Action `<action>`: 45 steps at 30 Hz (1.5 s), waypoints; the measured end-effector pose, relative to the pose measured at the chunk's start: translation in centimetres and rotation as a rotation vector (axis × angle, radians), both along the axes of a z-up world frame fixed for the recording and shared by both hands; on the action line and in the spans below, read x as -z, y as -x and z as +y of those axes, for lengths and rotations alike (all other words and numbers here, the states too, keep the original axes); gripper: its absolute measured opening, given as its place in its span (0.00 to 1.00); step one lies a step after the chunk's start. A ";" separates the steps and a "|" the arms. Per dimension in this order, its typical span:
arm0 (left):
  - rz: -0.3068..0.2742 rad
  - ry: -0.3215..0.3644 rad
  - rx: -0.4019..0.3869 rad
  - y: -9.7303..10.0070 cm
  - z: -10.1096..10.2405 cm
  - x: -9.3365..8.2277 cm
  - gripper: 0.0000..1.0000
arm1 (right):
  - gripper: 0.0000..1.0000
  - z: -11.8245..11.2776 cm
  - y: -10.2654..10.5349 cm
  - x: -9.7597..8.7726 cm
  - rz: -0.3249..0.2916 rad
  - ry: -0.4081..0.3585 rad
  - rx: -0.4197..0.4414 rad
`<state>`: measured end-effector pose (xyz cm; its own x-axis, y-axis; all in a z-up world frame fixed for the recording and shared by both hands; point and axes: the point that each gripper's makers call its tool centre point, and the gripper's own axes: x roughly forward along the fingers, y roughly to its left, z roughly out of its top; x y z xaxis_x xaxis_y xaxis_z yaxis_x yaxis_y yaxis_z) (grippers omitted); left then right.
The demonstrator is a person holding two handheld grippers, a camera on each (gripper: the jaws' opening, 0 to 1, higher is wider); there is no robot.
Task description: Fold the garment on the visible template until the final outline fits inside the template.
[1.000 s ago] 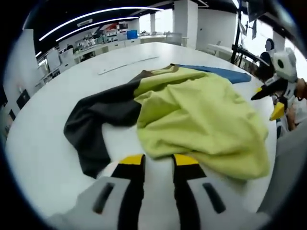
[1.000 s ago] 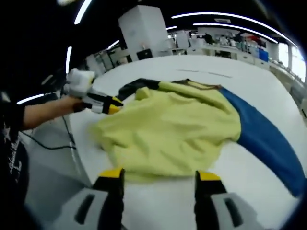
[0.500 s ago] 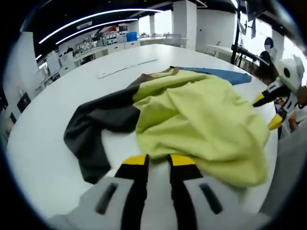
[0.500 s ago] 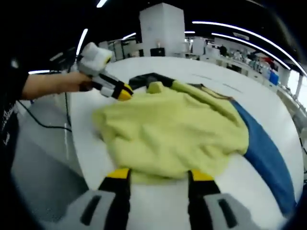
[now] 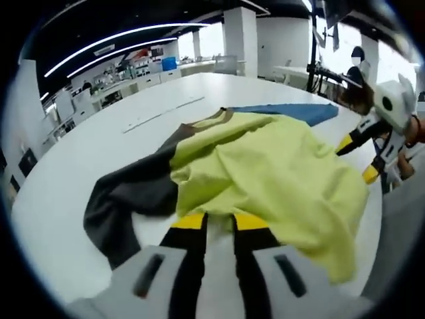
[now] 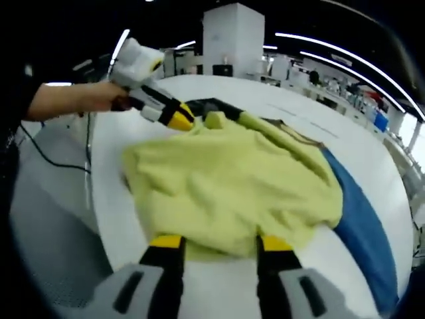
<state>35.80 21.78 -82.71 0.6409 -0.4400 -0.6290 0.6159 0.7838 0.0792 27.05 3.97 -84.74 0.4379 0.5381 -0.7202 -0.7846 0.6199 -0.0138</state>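
Yellow-green garment (image 5: 265, 169) with dark (image 5: 126, 193) and blue (image 6: 362, 219) sleeves — crumpled on the white table (image 5: 80, 139). Left gripper (image 5: 218, 222), jaws narrowly apart, at its near hem; right gripper (image 6: 218, 243) — jaws apart — at the opposite hem.

You have a crumpled garment (image 5: 265, 166) with a yellow-green body heaped near the edge of the white table (image 5: 80, 153) closest to you. Its dark grey sleeve (image 5: 126, 193) trails out flat to one side, and a blue sleeve (image 6: 362, 219) stretches along the tabletop on the other.
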 end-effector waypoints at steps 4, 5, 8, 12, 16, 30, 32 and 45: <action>0.008 -0.011 0.023 -0.5 -0.5 0.7 0.09 | 0.35 -0.1 -0.2 0.1 0.006 0.006 0.006; 0.010 -0.010 0.026 -0.5 -0.7 0.7 0.08 | 0.33 -0.1 -0.3 0.2 0.007 0.006 0.009; 0.017 -0.013 0.031 -0.7 -1.1 0.9 0.08 | 0.28 -0.4 -0.6 0.3 -0.004 0.015 0.024; 0.018 -0.009 0.036 -0.9 -1.5 1.0 0.04 | 0.21 -0.7 -1.1 0.3 -0.020 0.022 0.047; 0.019 -0.027 0.045 -0.7 -1.7 1.0 0.02 | 0.13 -0.8 -1.3 0.1 -0.032 0.012 0.065; 0.031 -0.061 0.026 1.4 -0.2 -1.1 0.00 | 0.00 -2.7 -0.8 -1.8 0.009 -0.045 0.149; 0.039 -0.057 0.022 2.1 0.0 -1.5 0.00 | 0.00 -3.3 -0.5 -2.3 0.009 -0.048 0.158; 0.118 -0.042 -0.043 5.0 1.2 -2.5 0.00 | 0.00 -5.8 0.8 -3.2 0.069 -0.047 0.254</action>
